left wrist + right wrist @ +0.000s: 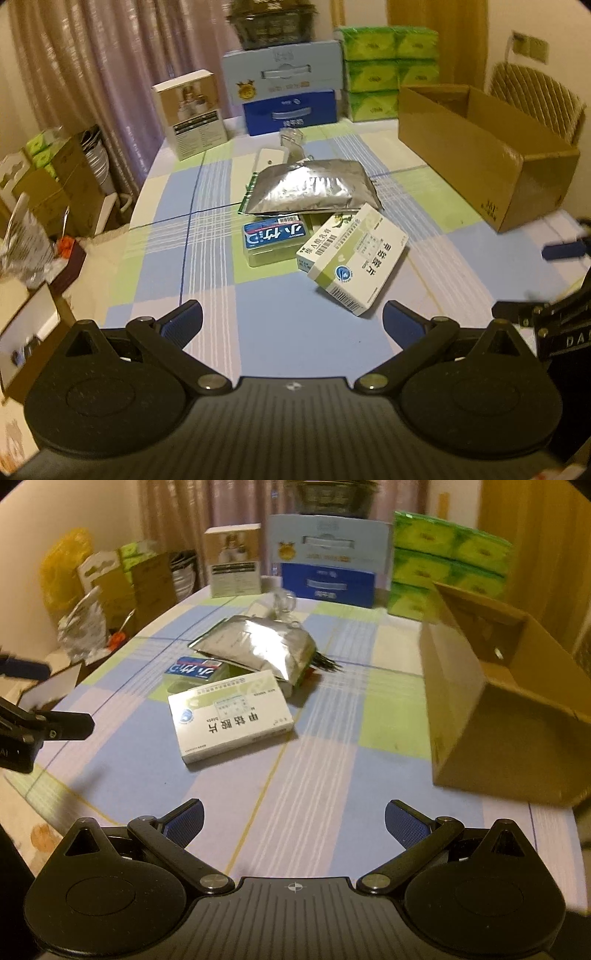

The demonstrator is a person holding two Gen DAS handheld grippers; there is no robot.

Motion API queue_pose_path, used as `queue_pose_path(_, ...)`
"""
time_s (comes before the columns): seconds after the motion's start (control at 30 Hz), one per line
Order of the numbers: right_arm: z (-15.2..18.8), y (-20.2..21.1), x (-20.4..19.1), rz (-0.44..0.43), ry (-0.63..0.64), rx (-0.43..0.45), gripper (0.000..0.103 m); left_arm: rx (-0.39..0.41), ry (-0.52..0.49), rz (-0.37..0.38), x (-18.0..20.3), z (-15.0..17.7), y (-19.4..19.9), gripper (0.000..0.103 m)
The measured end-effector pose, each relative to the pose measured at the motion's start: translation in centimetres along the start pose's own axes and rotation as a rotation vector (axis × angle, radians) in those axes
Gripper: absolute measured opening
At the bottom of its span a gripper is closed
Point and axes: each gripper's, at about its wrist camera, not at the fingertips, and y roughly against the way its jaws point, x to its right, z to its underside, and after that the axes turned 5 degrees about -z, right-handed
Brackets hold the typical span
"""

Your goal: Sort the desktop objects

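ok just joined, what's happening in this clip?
A person holds two handheld grippers over a checked tablecloth, sorting desk clutter. Both the left gripper and right gripper are open and empty, hovering short of the pile. Nothing is picked up yet: the white medicine box leans on a small blue-labelled plastic case, with a silver foil pouch behind them. An open cardboard box sits to the right, presumably the destination.

Checked tablecloth (pixel 314 768), medicine box (pixel 229 716), foil pouch (pixel 258 646), cardboard box (pixel 517 720)
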Motion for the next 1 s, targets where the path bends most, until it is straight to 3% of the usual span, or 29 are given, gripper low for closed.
queue_pose_path(0.13, -1.4, -1.1, -0.3, -0.003, 0.14, -0.002, 0.101, 0.01, -0.114, 0.018, 0.4, -0.2, -1.1, 0.102)
queue_pose_path(0.33, -3.3, -3.4, -0.5, -0.041, 0.473, -0.011, 0.101, 0.018, -0.269, 0.082, 1.0, -0.5, -3.5, 0.102)
queue_pose_path(0.57, -3.4, -6.2, -0.5, -0.052, 0.8, -0.028, 0.101, 0.062, -0.507, 0.121, 4.2, -0.7, -6.4, 0.102)
queue_pose_path(0.73, -2.9, -8.1, -0.5, -0.042, 0.975, -0.042, 0.101, 0.06, -0.58, 0.166, 6.2, -1.3, -9.0, 0.096)
queue_pose_path(1.0, -3.5, -9.9, 0.1, -0.045, 1.065, -0.052, 0.101, 0.026, -0.61, 0.193, 6.9, -1.9, -12.8, 0.08)
